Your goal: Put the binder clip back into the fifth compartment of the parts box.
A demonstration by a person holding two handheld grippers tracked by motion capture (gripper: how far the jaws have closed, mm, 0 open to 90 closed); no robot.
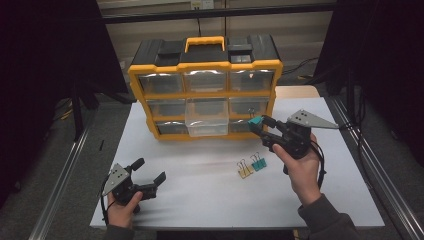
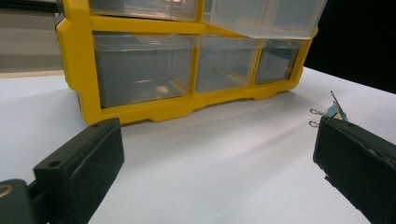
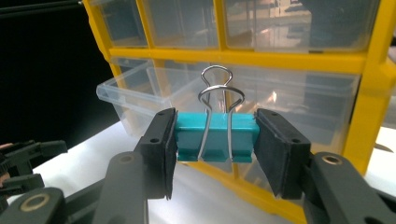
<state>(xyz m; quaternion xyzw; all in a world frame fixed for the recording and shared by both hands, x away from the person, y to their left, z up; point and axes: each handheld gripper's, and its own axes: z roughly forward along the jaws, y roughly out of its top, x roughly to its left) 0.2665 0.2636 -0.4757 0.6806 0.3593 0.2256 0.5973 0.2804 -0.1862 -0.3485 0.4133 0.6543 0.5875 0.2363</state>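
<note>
A yellow and black drawer cabinet (image 1: 205, 90) stands at the back of the white table (image 1: 210, 200). Its clear middle drawer (image 1: 207, 117) is pulled out. My right gripper (image 1: 259, 125) is raised in front of the cabinet's lower right, shut on a teal binder clip (image 3: 215, 136) by its two ends. The clip's wire handles point up toward the open drawer (image 3: 140, 95). My left gripper (image 1: 149, 172) rests open low over the table's front left, nothing between its pads (image 2: 88, 158).
A yellow binder clip (image 1: 244, 170) and a second teal binder clip (image 1: 258, 163) lie side by side on the table, right of centre. That teal clip (image 2: 334, 112) peeks past the left gripper's right jaw. Black curtains flank the table.
</note>
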